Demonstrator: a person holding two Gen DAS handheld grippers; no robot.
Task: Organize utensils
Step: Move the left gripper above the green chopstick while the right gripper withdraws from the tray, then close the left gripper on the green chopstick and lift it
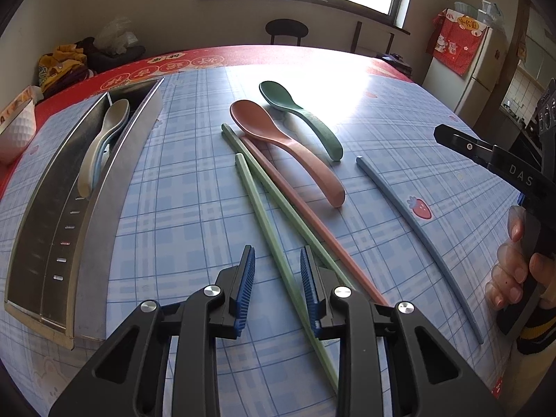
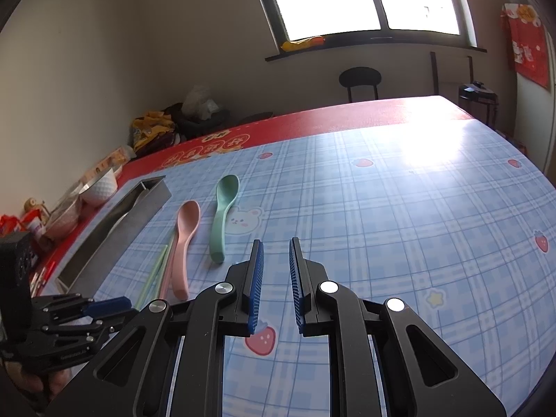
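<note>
**Both grippers hovering, most utensils loose on the surface**

Closest up, the left gripper [image 1: 278, 260] hangs low over the blue plaid tablecloth-covered surface [image 1: 180, 208] with its jaws released. One pale green plastic chopstick [image 1: 274, 246] runs right through the gap between the blue ribbed pads, but nothing pinches it. The right gripper [image 2: 276, 246] is off to the side above bare cloth, jaws also apart and holding nothing.

Just past the left gripper, a second pale green chopstick [image 1: 274, 191] and a pink chopstick [image 1: 312, 222] lie bunched against the first one, crossing at a shallow angle. A blue-grey chopstick [image 1: 417, 222] lies on its own to the right, well apart from the bunch.

Further out, the pink plastic spoon [image 1: 278, 139] lies over the pink chopstick, with the dark green plastic spoon [image 1: 302, 114] just beside it.

Along the left edge sits the long stainless steel utensil tray [image 1: 104, 208], and a cream-coloured spoon [image 1: 104, 139] is inside it at the far end. There's something bluish under it that I can't make out.
</note>
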